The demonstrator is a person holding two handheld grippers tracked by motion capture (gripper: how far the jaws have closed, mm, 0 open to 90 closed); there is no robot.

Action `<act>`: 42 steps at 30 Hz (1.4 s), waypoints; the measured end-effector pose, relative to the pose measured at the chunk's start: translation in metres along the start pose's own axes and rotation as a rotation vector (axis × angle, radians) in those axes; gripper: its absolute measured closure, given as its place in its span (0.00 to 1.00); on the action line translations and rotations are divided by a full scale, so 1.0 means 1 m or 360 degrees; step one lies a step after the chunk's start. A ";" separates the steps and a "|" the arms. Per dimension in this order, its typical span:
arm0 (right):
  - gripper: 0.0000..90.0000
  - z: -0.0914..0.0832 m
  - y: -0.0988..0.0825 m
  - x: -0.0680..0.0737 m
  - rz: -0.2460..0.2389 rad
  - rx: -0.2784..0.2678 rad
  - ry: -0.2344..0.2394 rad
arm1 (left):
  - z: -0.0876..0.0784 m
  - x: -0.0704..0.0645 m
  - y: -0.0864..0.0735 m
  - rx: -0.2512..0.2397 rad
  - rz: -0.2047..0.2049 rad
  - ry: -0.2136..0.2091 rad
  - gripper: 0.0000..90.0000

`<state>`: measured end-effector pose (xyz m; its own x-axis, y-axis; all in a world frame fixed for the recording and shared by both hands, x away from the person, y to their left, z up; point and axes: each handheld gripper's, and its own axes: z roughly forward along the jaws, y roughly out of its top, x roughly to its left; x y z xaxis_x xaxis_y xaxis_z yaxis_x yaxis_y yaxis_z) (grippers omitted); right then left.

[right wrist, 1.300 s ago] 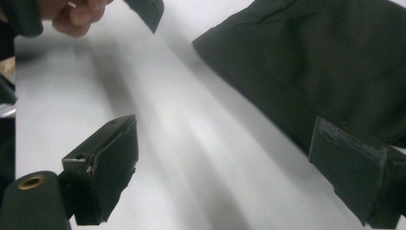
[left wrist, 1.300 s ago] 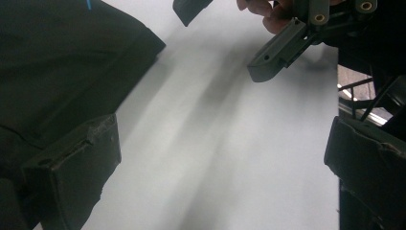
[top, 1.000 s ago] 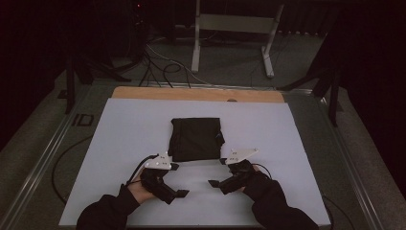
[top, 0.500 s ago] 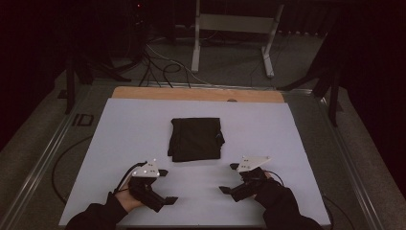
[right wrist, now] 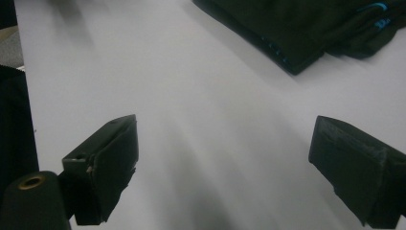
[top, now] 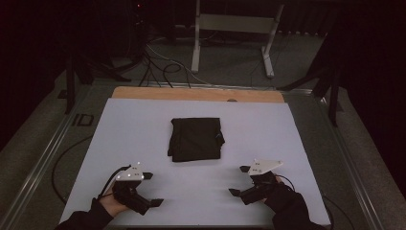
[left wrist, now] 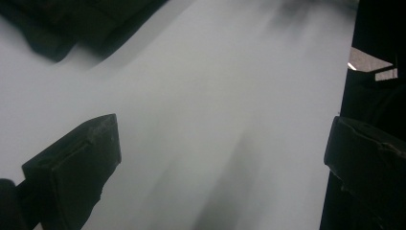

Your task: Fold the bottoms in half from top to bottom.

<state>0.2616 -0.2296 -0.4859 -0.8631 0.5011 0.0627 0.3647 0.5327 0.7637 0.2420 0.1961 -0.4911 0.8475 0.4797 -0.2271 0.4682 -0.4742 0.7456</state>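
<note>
The folded black cloth [top: 196,139] looks light, soft and limp, so it will likely sag and unfold if lifted by one point; the safer hold is probably a pinch through all layers at its two near corners, or along a folded edge, one hand-held gripper to each side. It lies flat near the middle of the white desk [top: 268,129], a roughly square dark bundle with stacked layers at its edges and small blue markings seen in the right gripper view. The left hand-held gripper [top: 151,189] and the right hand-held gripper [top: 238,180] sit near the desk's near edge, well apart from the cloth, both with jaws spread wide and holding nothing.
</note>
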 end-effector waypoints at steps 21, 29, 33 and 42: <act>0.11 -0.035 -0.034 -0.007 0.0125 0.0005 -0.0136 | -0.035 0.008 -0.021 -0.0037 -0.0055 0.0097 0.00; 0.12 -0.046 -0.047 -0.013 0.0181 0.0011 -0.0223 | -0.037 0.010 -0.024 -0.0058 -0.0076 0.0106 0.00; 0.12 -0.046 -0.049 -0.016 0.0195 0.0011 -0.0239 | -0.035 0.009 -0.024 -0.0060 -0.0078 0.0092 0.00; 0.12 -0.046 -0.047 -0.017 0.0177 -0.0001 -0.0242 | -0.035 0.010 -0.023 -0.0092 -0.0082 0.0084 0.00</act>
<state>0.2427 -0.2944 -0.4934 -0.7547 0.6543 0.0491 0.4550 0.4679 0.7577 0.2306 0.2377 -0.4884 0.8076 0.5414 -0.2337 0.4942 -0.4050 0.7693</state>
